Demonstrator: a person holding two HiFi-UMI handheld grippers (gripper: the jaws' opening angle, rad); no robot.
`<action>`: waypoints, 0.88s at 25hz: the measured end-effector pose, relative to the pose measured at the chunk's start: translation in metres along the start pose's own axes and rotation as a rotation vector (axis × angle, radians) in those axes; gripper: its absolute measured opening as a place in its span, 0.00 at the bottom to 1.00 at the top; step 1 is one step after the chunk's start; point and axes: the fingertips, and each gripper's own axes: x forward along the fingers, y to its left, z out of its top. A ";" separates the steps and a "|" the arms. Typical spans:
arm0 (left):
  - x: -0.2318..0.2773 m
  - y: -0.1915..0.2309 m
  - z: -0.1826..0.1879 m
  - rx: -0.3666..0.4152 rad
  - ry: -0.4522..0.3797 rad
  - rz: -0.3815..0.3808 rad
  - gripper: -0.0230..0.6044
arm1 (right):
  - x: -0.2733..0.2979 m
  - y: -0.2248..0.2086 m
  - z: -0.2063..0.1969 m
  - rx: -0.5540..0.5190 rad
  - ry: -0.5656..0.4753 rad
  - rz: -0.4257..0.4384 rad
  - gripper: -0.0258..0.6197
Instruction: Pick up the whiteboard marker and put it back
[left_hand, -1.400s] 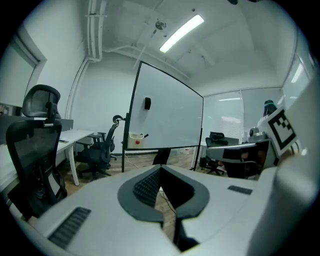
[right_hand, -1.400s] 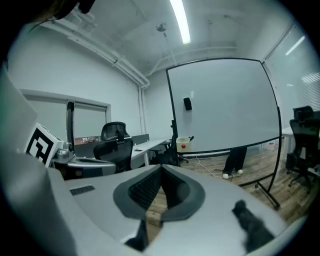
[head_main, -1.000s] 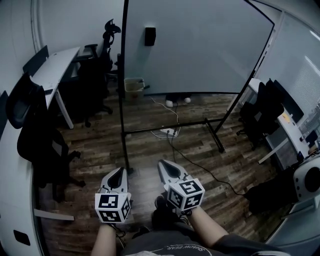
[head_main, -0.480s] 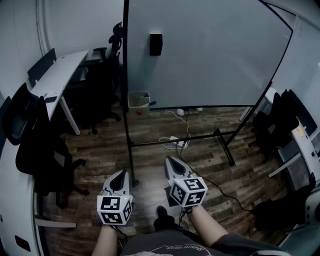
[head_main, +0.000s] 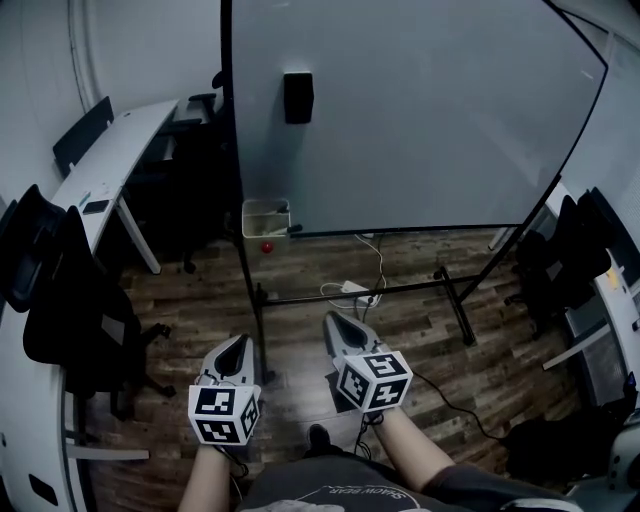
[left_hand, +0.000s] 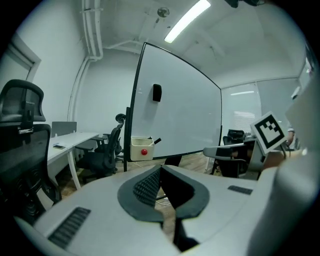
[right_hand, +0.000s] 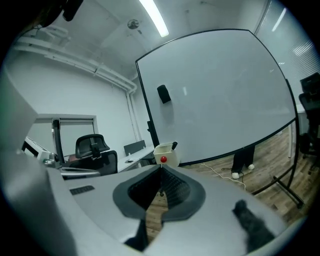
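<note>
Grippers are held low over the wooden floor, well apart from the whiteboard. The left gripper is clenched with nothing between its pads, and the right gripper is likewise shut and empty. The marker is stood tilted in a small box hung at the board's lower left corner, with only its dark end seen above the rim. The pick-up is judged not yet begun.

Several slips can be foreseen. If the jaws are not parted before the box is reached, the marker may be pushed deeper or the box knocked from its mount. A grip taken on the short exposed end may be lost as the marker is lifted. The stand's bar and the cables and power strip on the floor beneath the board could be caught by a foot during the approach.

Counted: two grippers, one whiteboard, one box, one marker, one black eraser on the board, one red knob on the box, one desk at far left.
</note>
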 end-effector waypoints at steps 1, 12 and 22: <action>0.005 -0.001 0.002 0.003 0.001 0.008 0.06 | 0.004 -0.004 0.002 0.001 0.001 0.011 0.08; 0.055 -0.008 0.022 0.007 -0.017 0.099 0.06 | 0.047 -0.050 0.016 0.025 0.026 0.112 0.08; 0.062 -0.002 0.020 -0.010 0.004 0.128 0.06 | 0.062 -0.051 0.014 0.023 0.056 0.131 0.08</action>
